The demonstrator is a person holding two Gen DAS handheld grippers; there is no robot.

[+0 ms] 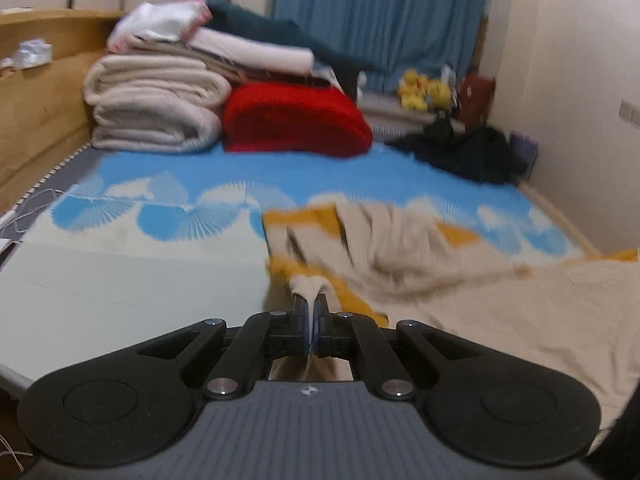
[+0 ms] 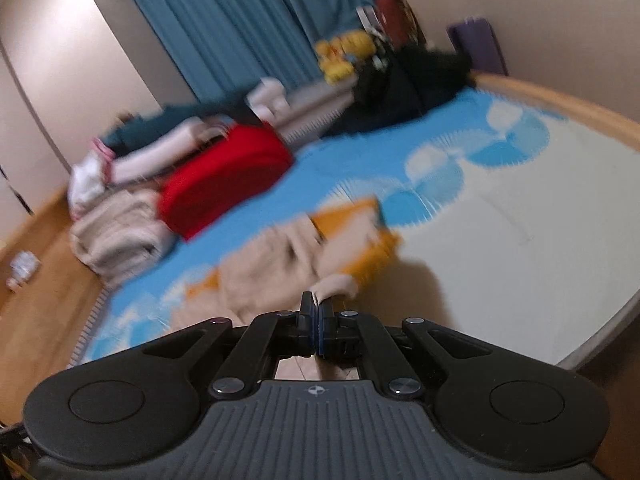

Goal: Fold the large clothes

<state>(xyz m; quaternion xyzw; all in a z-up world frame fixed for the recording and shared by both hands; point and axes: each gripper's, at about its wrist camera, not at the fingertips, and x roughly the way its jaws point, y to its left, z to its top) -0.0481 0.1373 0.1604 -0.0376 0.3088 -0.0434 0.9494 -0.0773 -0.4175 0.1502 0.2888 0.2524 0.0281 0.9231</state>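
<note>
A large beige garment with orange-yellow panels (image 1: pixel 384 248) lies rumpled on the bed, stretching to the right in the left wrist view. My left gripper (image 1: pixel 311 304) is shut on a pinch of its beige edge, lifted off the bed. In the right wrist view the same beige and orange garment (image 2: pixel 288 256) hangs down from my right gripper (image 2: pixel 318 304), which is shut on another bit of its edge. Both views are blurred.
The bed has a blue and white fan-patterned sheet (image 1: pixel 168 216). At its far end sit folded cream blankets (image 1: pixel 152 108), a red folded blanket (image 1: pixel 292 120) and a dark clothes pile (image 1: pixel 468 152). Blue curtains (image 1: pixel 380 16) and a wooden bed frame (image 1: pixel 36 120) border it.
</note>
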